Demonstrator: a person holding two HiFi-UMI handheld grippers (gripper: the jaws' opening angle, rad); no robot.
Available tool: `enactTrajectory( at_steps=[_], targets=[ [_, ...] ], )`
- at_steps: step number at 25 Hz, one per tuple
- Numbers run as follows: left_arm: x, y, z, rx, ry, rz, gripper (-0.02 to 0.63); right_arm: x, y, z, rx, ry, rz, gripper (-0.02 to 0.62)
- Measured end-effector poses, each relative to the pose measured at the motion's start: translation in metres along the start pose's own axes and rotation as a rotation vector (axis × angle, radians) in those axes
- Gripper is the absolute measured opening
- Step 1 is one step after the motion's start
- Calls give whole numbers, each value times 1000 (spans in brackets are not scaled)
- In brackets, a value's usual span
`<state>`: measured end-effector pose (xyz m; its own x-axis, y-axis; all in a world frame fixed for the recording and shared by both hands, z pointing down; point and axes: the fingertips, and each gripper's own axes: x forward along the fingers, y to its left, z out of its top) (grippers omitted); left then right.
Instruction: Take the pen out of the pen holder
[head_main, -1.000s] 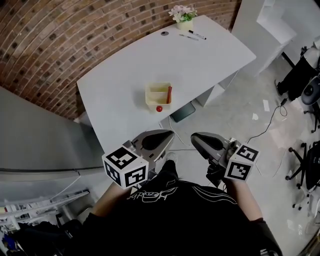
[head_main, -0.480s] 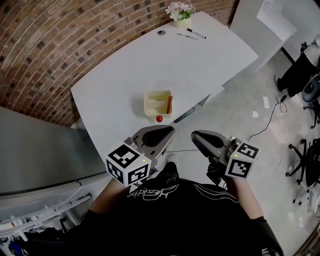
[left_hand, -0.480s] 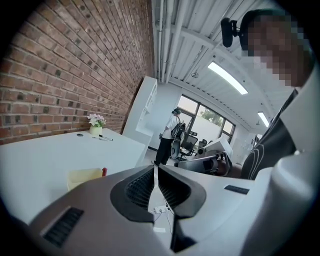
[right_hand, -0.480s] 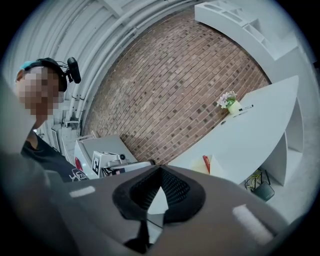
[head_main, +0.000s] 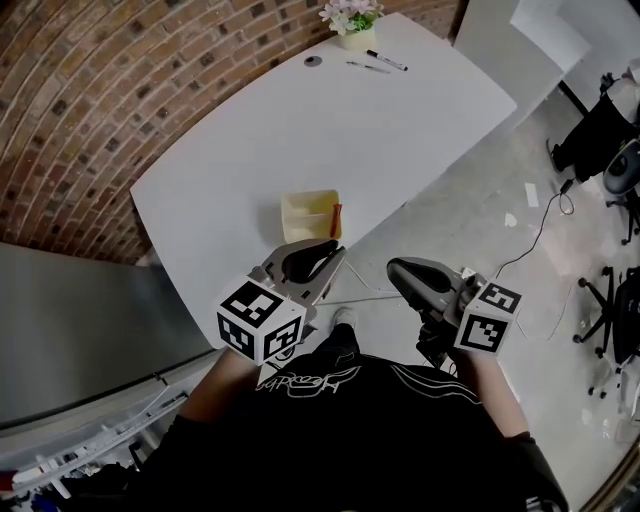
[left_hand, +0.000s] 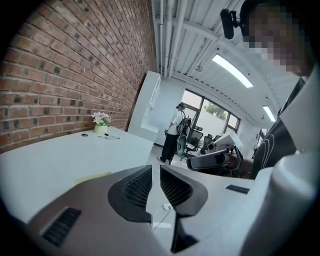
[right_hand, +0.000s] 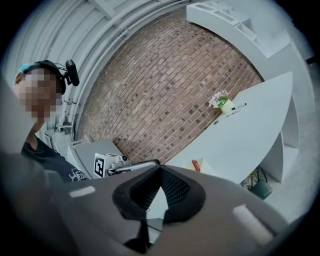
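Observation:
A pale yellow pen holder sits near the front edge of the white table, with a red pen lying in its right side. My left gripper hovers just in front of the holder. Its jaws are opening, with a narrow gap and nothing between them. The holder's rim peeks over the left jaw. My right gripper hangs off the table's edge, right of the holder, shut and empty. The right gripper view shows the red pen just beyond the jaws.
At the table's far end stand a flower pot, two dark markers and a small dark disc. A grey cabinet flanks the left. Office chairs and cables lie on the floor to the right.
Both grippers have come nearer to the table, the left one up to the holder. A small red round thing in front of the holder is now hidden behind the left gripper.

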<state>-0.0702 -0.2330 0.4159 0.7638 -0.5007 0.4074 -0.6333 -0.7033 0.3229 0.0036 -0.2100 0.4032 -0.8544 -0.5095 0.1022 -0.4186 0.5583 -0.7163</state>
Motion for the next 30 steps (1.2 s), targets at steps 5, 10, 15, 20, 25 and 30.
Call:
enactTrajectory(
  at_steps=[5,10,15,20,25,30],
  targets=[
    [10,15,-1,-1,24,7,34,5,-11,3,24,-13,-14,3],
    [20,32,-4,14,59,20,78,9,-21,6,38,-27,-31,3],
    [33,47,-9,23,95,19,99,12,-31,7,54,-45,-56,3],
    [46,62,-17,45,145,25,126,15,-40,9,64,-63,-75,3],
    [57,75,-24,69,185,39,144,17,-46,12,72,-81,-90,3],
    [68,83,-36,105,246,50,147,17,-49,9,84,-90,-99,3]
  ],
)
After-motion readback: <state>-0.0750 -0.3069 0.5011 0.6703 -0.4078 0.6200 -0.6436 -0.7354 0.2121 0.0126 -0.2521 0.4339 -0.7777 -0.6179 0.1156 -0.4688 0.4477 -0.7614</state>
